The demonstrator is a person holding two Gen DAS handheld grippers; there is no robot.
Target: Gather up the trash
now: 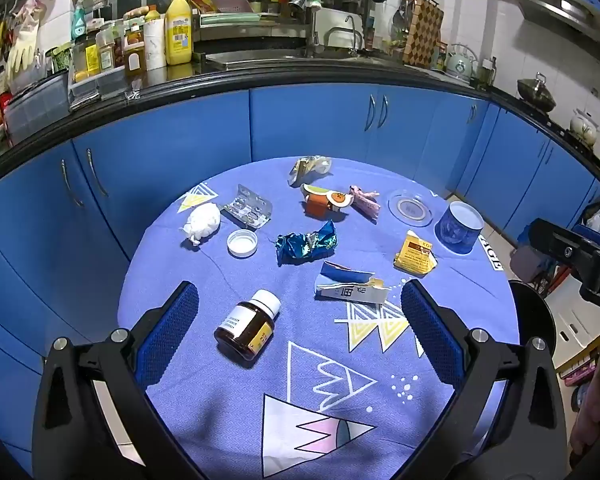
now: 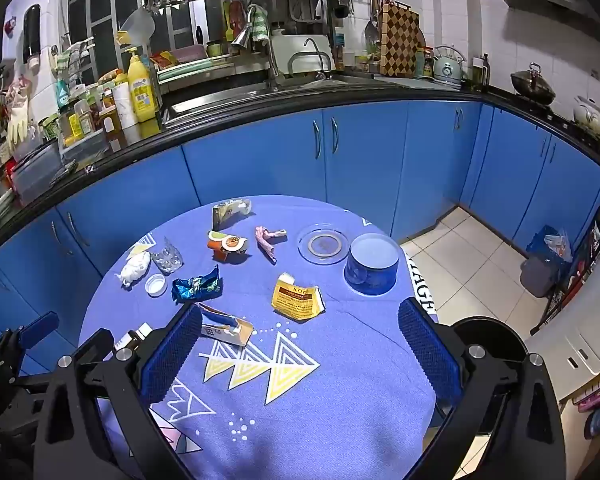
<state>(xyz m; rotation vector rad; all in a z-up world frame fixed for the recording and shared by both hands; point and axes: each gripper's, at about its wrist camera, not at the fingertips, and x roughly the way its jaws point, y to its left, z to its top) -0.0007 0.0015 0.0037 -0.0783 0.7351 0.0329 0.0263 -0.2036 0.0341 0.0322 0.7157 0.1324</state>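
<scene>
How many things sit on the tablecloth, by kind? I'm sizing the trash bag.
Crumpled wrappers and packets: 5 (blue foil wrapper, yellow packet)
Torn carton: 1
Blister pack: 1
Tissue wad: 1
Bottle cap: 1
Pill bottle: 1
Glass dish: 1
Blue tub: 1
Total: 12

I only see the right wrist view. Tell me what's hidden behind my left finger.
Observer: A brown bottle, lying on its side with its white cap on.
Operator: Report the left gripper.
Observer: The left gripper is open with nothing in it, hovering over the bottle.
Operator: Check whether the torn carton touches that bottle.
Observer: No. The carton lies flat on the cloth, apart from the bottle.
</scene>
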